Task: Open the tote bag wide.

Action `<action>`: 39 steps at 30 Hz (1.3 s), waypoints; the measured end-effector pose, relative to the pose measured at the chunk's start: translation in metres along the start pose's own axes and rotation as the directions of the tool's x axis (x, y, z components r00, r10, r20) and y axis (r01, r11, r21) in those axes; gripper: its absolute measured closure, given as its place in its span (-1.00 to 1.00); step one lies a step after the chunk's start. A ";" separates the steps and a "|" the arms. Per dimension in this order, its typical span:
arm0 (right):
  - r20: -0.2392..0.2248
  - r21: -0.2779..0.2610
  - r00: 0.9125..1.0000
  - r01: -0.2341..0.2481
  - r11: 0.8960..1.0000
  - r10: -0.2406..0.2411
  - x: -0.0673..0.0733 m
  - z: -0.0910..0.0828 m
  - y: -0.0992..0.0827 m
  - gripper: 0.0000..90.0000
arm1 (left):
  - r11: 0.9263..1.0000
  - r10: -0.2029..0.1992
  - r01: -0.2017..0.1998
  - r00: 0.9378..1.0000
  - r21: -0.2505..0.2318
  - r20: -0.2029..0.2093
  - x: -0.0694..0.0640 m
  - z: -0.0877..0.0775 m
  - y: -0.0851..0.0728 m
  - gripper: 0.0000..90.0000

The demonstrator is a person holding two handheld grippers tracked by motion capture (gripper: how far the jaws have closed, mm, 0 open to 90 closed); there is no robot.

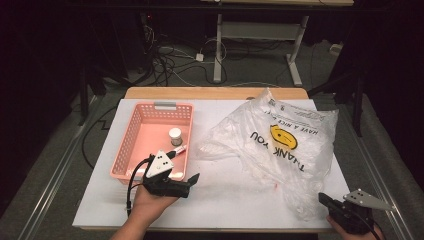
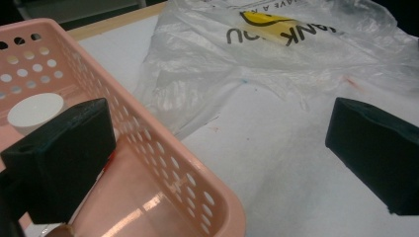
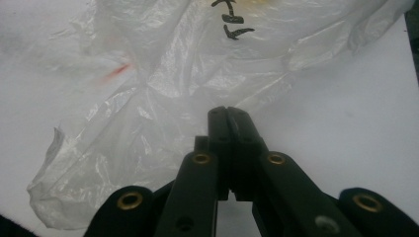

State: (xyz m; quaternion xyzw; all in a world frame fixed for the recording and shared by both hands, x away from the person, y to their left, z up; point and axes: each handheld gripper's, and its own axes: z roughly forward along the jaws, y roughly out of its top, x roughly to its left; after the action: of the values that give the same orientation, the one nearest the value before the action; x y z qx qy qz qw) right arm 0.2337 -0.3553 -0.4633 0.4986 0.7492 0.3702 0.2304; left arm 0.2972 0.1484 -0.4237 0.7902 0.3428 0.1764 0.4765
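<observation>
From above, the left gripper (image 1: pixel 192 179) sits by the pink basket (image 1: pixel 131 131) and the right gripper (image 1: pixel 324 199) by the plastic bag (image 1: pixel 280 145); the left gripper view shows jaws wide apart, the right gripper view jaws pressed together, empty.

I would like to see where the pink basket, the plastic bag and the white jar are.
pink basket (image 1: pixel 131 131): high view, on its left wall.
plastic bag (image 1: pixel 235 135): high view, on its clear left part.
white jar (image 1: pixel 175 134): high view, on its lid, inside the basket.
</observation>
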 end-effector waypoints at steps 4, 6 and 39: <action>-0.023 0.012 0.999 0.033 0.999 -0.033 0.014 -0.001 -0.002 1.00 | 1.000 0.008 -0.008 1.000 0.013 -0.028 0.001 -0.001 0.000 -1.00; -0.042 0.014 0.998 0.056 0.998 -0.056 0.023 0.000 -0.002 1.00 | 1.000 0.015 -0.015 1.000 0.015 -0.028 0.002 -0.002 -0.001 -1.00; -0.232 -0.199 0.965 0.074 0.977 -0.120 0.058 0.006 0.029 -0.36 | 0.998 -0.065 0.064 0.997 -0.010 -0.048 0.017 -0.012 -0.009 -1.00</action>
State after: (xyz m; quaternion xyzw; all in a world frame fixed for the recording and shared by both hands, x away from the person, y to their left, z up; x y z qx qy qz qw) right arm 0.2316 -0.2931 -0.4428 0.3880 0.7569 0.4858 0.2011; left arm 0.2987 0.1712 -0.4262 0.7721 0.3788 0.1816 0.4768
